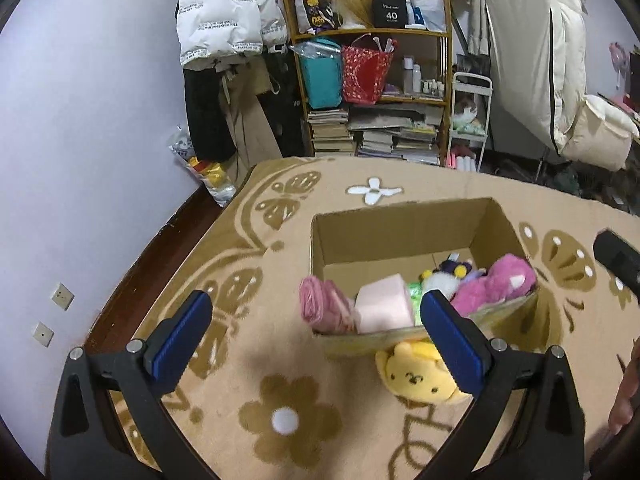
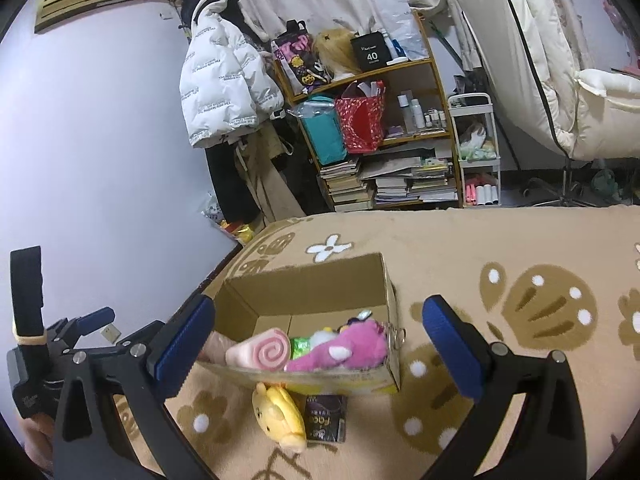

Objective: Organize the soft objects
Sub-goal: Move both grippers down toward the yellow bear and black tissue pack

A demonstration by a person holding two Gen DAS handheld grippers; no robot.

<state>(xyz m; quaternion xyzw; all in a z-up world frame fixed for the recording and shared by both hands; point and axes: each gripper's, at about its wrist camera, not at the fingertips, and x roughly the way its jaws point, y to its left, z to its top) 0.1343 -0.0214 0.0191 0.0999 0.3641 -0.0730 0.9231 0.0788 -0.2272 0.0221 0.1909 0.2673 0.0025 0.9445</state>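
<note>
An open cardboard box (image 1: 400,236) (image 2: 304,284) stands on a tan flowered blanket. Inside it lie a pink swirl roll (image 1: 320,304) (image 2: 264,352), a pale pink block (image 1: 384,304), a magenta plush (image 1: 496,284) (image 2: 340,350) and a small purple-and-white toy (image 1: 452,270). A yellow bear plush (image 1: 420,376) (image 2: 280,412) lies on the blanket just in front of the box, beside a dark packet (image 2: 325,416). My left gripper (image 1: 316,332) is open and empty, above the blanket before the box. My right gripper (image 2: 316,336) is open and empty too, short of the box.
The blanket (image 1: 280,400) covers a bed whose left edge drops to a dark floor by the wall. Beyond stand a wooden shelf (image 1: 372,92) with books and bags, hanging coats (image 1: 228,16) and a white cart (image 1: 472,120). The left gripper's body (image 2: 60,344) shows at the left of the right wrist view.
</note>
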